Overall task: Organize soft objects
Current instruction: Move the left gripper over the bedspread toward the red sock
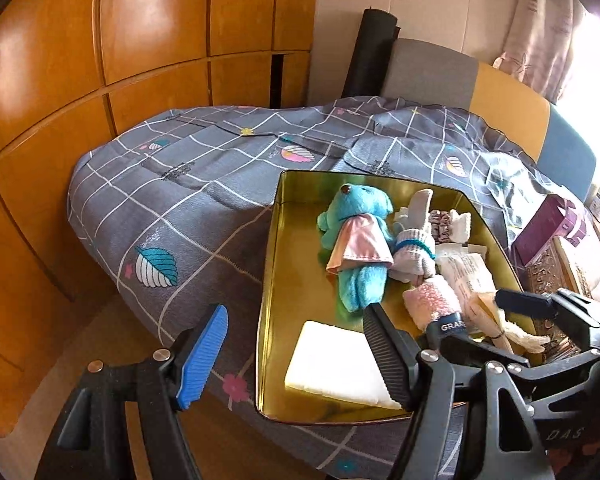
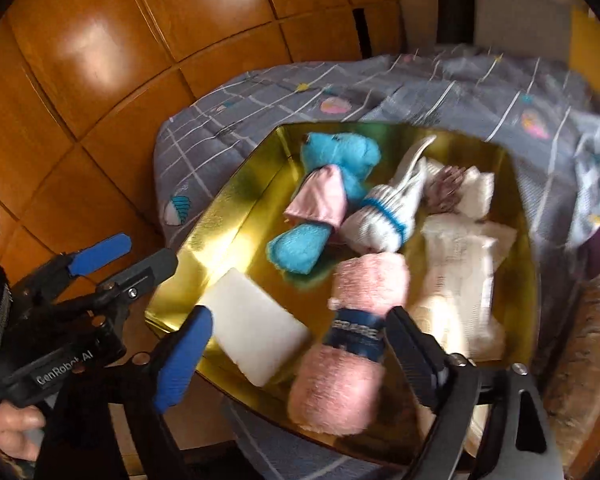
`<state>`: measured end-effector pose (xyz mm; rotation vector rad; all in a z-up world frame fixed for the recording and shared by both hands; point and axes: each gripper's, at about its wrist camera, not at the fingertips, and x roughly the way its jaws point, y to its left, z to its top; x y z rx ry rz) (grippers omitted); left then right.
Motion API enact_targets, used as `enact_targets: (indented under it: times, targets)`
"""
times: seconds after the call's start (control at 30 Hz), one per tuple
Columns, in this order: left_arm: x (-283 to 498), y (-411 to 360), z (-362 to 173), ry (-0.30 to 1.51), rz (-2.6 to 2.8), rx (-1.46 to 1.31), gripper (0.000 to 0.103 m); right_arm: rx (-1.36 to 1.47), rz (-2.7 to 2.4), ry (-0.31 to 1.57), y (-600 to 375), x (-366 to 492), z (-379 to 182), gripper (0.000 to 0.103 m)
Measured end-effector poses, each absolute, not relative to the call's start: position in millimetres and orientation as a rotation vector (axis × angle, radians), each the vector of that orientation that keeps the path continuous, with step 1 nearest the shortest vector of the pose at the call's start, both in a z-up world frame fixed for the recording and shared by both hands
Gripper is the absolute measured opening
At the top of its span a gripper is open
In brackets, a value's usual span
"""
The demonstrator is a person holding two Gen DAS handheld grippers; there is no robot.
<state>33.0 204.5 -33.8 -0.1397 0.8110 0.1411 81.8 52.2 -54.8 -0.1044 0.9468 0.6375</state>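
Right tongs point(image 2: 296, 352) wide, tilted down over pink towel roll point(image 2: 352, 332) (untouched).

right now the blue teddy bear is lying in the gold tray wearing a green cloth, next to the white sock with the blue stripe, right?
Not quite: the cloth on the blue teddy bear is pink, not green, as the left wrist view shows. The rest holds: the bear lies in the gold tray, next to the white sock with the blue stripe.

Right wrist view motion-blurred: band lettering on pink towel roll point(image 2: 350, 332) unreadable. Left wrist view: roll point(image 1: 432, 304) partly hidden behind right gripper point(image 1: 440, 312).
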Motion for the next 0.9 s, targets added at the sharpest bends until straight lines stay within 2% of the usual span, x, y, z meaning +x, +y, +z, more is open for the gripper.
enact_targets:
  times: [0.2,0.9]
  targets:
    - [30,193,-31,0.805,0.115,-0.120,0.071,-0.131,0.540,0.836,34,68,-39,0.096]
    - [22,142,-14,0.750,0.003,0.008,0.071,-0.084,0.309,0.617,-70,48,20,0.097]
